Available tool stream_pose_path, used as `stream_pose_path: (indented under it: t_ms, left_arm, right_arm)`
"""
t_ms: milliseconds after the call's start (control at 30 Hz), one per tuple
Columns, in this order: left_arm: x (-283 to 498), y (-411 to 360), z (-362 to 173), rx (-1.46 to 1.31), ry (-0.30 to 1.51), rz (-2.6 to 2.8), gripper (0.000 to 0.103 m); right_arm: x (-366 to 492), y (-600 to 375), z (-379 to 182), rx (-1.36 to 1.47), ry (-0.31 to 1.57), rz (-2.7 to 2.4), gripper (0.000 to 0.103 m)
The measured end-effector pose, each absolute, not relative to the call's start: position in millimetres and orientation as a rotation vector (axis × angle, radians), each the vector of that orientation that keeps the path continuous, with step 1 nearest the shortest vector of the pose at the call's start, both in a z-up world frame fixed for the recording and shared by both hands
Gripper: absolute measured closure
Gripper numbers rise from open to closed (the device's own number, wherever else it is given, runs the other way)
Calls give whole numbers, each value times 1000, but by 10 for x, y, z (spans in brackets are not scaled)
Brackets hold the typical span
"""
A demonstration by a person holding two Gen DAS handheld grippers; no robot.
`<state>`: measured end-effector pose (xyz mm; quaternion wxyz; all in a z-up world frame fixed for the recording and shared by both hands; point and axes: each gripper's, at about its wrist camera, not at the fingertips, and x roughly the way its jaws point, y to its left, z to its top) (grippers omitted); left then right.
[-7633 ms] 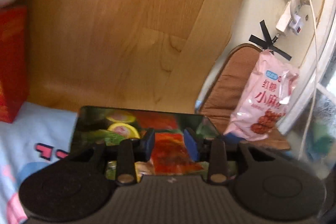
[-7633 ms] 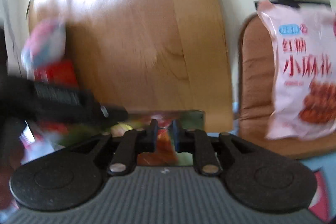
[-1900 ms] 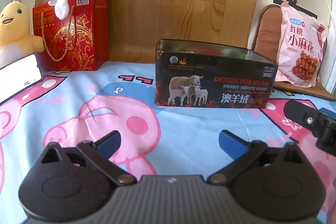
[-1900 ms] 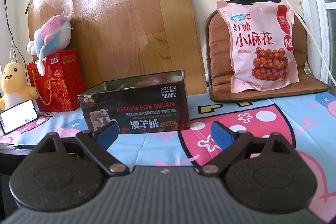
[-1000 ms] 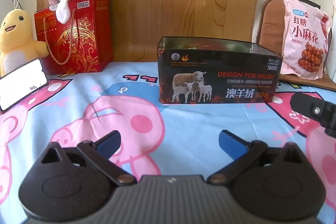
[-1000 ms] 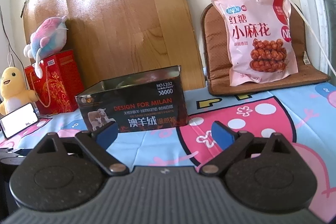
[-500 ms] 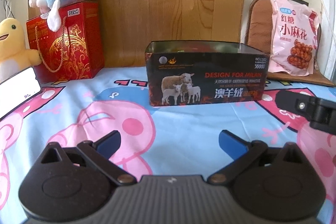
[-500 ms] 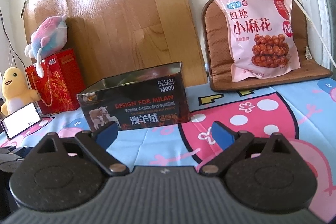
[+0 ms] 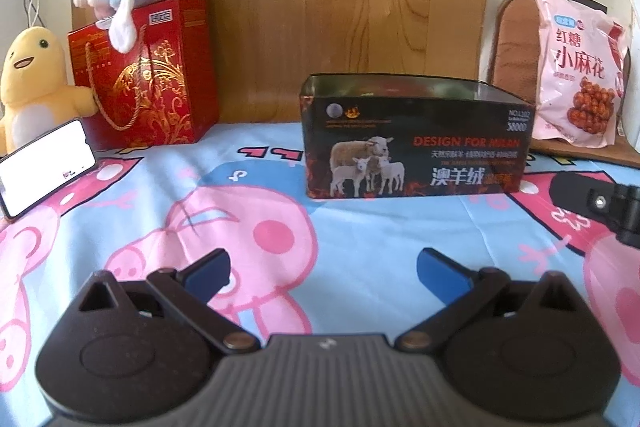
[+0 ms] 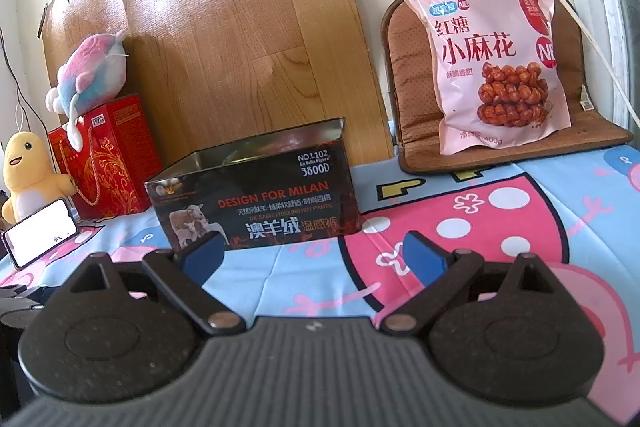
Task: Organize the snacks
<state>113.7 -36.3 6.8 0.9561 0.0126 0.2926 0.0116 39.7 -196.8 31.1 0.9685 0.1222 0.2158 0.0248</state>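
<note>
Both tongs, left (image 9: pixel 322 273) and right (image 10: pixel 312 251), gape empty; tin (image 9: pixel 416 143) mid-frame, snack bag (image 10: pixel 496 67) upper right.

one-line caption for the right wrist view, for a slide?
Open right gripper hovers empty over the cartoon-print cloth, facing the black tin and the pink snack bag propped behind.

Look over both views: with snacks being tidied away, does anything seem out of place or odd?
One thing stands out: the pink snack bag sits outside the open tin, propped against the brown cushion to the tin's right. Both grippers, left and right, are open and empty. Nothing looks spilled or damaged.
</note>
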Motion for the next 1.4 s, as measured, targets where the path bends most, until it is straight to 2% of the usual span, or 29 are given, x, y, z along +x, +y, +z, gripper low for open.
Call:
stream_pose_path:
  t_ms: [1400]
  left_arm:
    - [1156, -435, 47, 109, 588, 91, 0]
  right_arm:
    - [396, -1971, 310, 253, 443, 52, 5]
